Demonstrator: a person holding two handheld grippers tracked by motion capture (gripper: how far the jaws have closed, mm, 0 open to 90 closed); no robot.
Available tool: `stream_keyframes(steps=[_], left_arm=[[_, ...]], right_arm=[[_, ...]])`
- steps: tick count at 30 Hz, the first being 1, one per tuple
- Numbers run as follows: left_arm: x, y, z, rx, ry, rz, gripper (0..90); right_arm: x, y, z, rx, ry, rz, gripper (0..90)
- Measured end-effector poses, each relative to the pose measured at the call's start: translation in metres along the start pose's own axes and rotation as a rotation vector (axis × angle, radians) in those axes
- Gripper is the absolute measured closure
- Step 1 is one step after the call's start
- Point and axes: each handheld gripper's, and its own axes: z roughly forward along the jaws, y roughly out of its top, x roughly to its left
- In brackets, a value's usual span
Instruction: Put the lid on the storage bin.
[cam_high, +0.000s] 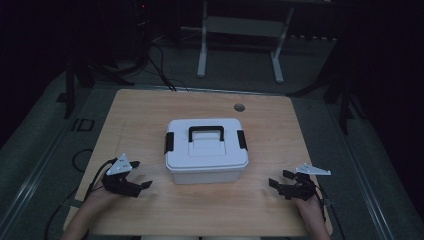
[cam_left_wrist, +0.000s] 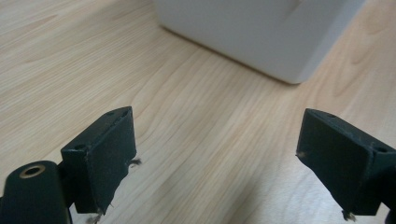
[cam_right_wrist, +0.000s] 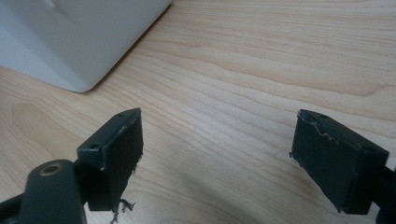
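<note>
A white plastic box (cam_high: 206, 150) with a black handle (cam_high: 205, 133) and black side latches stands shut in the middle of the wooden table (cam_high: 145, 115). My left gripper (cam_high: 142, 175) rests low at the front left, open, nothing between its pads, pointing at the box's near left corner (cam_left_wrist: 285, 56). At the front right my right gripper (cam_high: 280, 179) is open and empty too, aimed at the box's near right corner (cam_right_wrist: 70, 56). Both stay a short way off the box. In each gripper view the jaws stand wide apart over bare wood.
A round grey cable port (cam_high: 239, 107) sits near the table's far edge. Beyond the table stands a white frame (cam_high: 240, 35) on the dark floor, with black cables (cam_high: 160, 65) and stand legs around. Cables trail off both grippers at the table's front corners.
</note>
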Motion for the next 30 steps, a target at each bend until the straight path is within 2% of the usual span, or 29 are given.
stream_keyframes(steps=[2,4,10,12,14,18,21,23,24,30], left_arm=[[-0.001,-0.002,-0.001,-0.005,0.025,-0.008,11.5],[-0.004,-0.004,-0.004,-0.010,0.071,0.000,11.6],[-0.009,-0.012,-0.012,-0.018,0.147,-0.028,10.8],[-0.009,-0.015,-0.011,0.003,0.193,-0.018,10.8],[-0.008,-0.017,-0.012,-0.004,0.194,-0.048,10.8],[-0.007,-0.020,-0.015,-0.025,0.236,-0.066,10.8],[-0.006,-0.022,-0.015,-0.038,0.251,-0.088,10.8],[-0.005,-0.023,-0.015,-0.036,0.251,-0.092,10.8],[-0.005,-0.023,-0.014,-0.034,0.267,-0.092,10.8],[-0.006,-0.024,-0.014,-0.050,0.296,-0.103,10.8]], right_arm=[[0.000,0.000,0.000,0.000,0.001,0.000,16.3],[0.000,-0.001,0.000,-0.001,-0.002,0.000,16.3],[-0.001,-0.001,0.000,-0.002,-0.005,-0.002,16.3],[-0.001,-0.001,0.000,0.002,-0.010,-0.001,16.3],[0.000,-0.001,0.000,0.006,-0.009,-0.001,16.3],[-0.001,-0.002,0.000,-0.001,-0.007,-0.001,16.3],[-0.002,-0.002,-0.001,-0.003,-0.010,0.010,16.3],[-0.002,-0.002,-0.001,-0.004,-0.011,0.011,16.3],[-0.002,-0.002,-0.001,-0.004,-0.011,0.011,16.3],[-0.001,-0.001,0.000,0.010,-0.011,0.004,16.3]])
